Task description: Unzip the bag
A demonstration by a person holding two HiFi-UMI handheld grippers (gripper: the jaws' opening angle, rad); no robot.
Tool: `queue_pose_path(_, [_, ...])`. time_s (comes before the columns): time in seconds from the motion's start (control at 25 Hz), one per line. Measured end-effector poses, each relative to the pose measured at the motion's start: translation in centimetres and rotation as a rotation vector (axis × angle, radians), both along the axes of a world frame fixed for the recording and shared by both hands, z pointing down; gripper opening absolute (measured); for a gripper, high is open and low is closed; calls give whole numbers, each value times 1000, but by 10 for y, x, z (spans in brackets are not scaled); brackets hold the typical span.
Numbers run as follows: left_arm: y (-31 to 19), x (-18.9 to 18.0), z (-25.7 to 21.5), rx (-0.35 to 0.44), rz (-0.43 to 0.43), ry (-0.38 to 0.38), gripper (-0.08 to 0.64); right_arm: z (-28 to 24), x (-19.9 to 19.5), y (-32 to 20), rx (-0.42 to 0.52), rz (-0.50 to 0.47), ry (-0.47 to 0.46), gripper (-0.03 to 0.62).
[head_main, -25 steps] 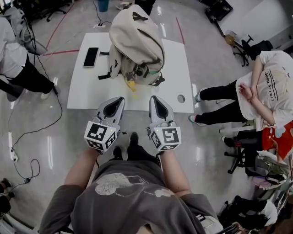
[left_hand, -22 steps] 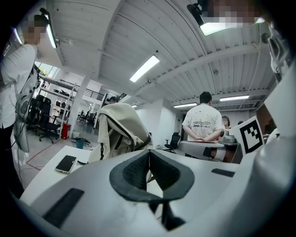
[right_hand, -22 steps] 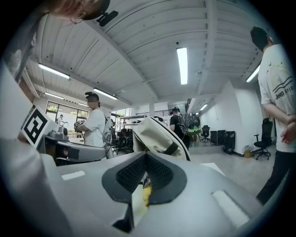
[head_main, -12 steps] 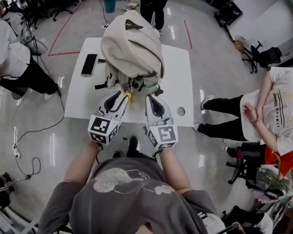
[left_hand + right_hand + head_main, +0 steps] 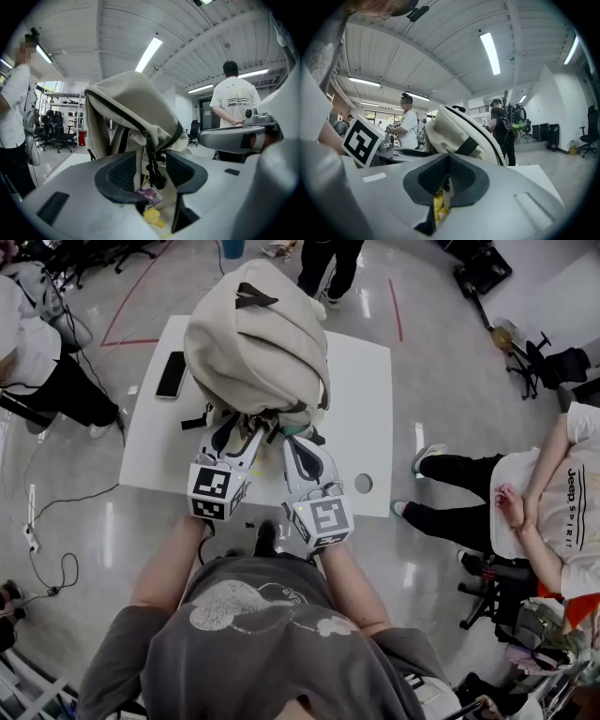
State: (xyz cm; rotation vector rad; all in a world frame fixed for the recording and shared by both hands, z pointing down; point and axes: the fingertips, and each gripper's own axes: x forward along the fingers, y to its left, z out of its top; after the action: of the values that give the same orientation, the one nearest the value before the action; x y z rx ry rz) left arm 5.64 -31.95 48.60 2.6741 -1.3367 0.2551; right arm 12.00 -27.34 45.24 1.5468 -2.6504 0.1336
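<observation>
Holds the left gripper (image 5: 152,174) released: jaws wide apart, just now opening, with the bag's black zipper pull (image 5: 154,168) hanging loose between the pads (image 5: 121,176) and pressed by neither. Shows a purple tag (image 5: 149,194) and a yellow charm (image 5: 152,216) just below those fingertips. Has the right gripper (image 5: 446,164) clenched, jaws together on nothing visible, just beside the left one, with the yellow charm glimpsed under its tips too. Finds the beige bag (image 5: 258,343) upright straight ahead of both sets of fingertips, close against them, blocking the middle of the white table (image 5: 361,381) from sight. Leaves a dark phone (image 5: 171,374) flat on the table, off to the left of the left fingers, and a round hole (image 5: 364,483) to the right of the right ones. Takes in a standing person (image 5: 328,263) beyond the table and a seated person (image 5: 544,512) well off to the right.
</observation>
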Motion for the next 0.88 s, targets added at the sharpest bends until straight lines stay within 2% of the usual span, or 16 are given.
queue_pose_path(0.28, [-1, -6, 0, -13, -59, -11, 38, 0, -6, -12, 12, -78, -4, 0])
queue_pose_path(0.4, [8, -7, -3, -28, -38, 5, 36, 0, -13, -14, 24, -109, 6, 0])
queue_pose_path(0.56, [19, -18, -25, -27, -1, 43, 34, -2, -25, -13, 56, -127, 71, 0])
queue_pose_path(0.76, [23, -24, -42, -35, 61, 68, 34, -4, -40, -14, 103, -125, 187, 0])
queue_pose_path(0.88, [24, -27, -46, -53, 90, 85, 34, 0, -49, -18, 125, -101, 319, 26])
